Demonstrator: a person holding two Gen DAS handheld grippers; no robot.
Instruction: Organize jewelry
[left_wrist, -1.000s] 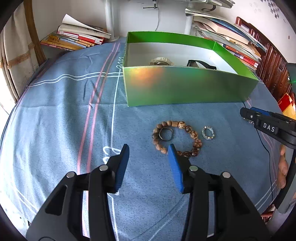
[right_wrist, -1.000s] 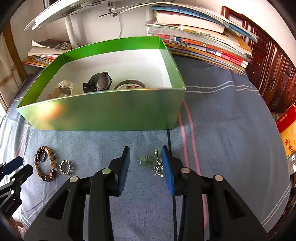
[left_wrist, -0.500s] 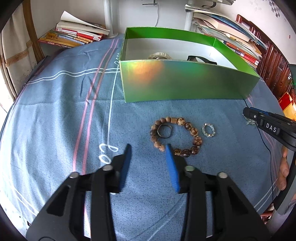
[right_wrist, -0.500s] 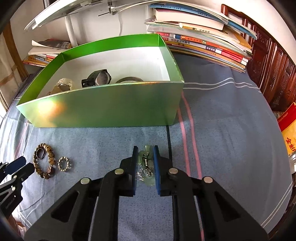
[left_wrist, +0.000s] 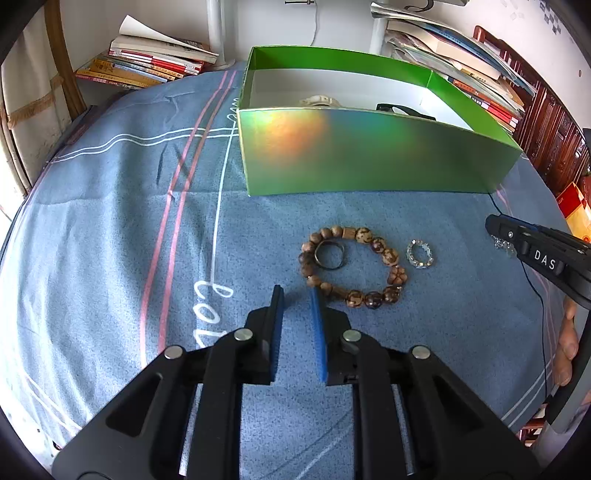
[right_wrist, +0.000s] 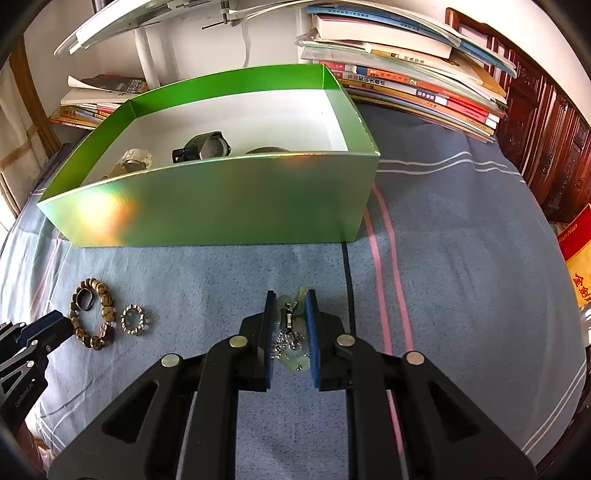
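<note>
Right wrist view: our right gripper (right_wrist: 290, 306) is clamped on a pale green pendant with a silver chain (right_wrist: 291, 334), low over the blue cloth (right_wrist: 461, 258).
Left wrist view: our left gripper (left_wrist: 296, 299) has its fingers nearly together with nothing between them, just beside the wooden bead bracelet (left_wrist: 351, 266).
Loose pieces: a dark ring (left_wrist: 329, 254) lies inside the bracelet; a small crystal ring (left_wrist: 420, 253) lies just beside it.
Green box (right_wrist: 221, 206): we see a black watch (right_wrist: 207, 146) and a white watch (right_wrist: 135, 159) inside.
</note>
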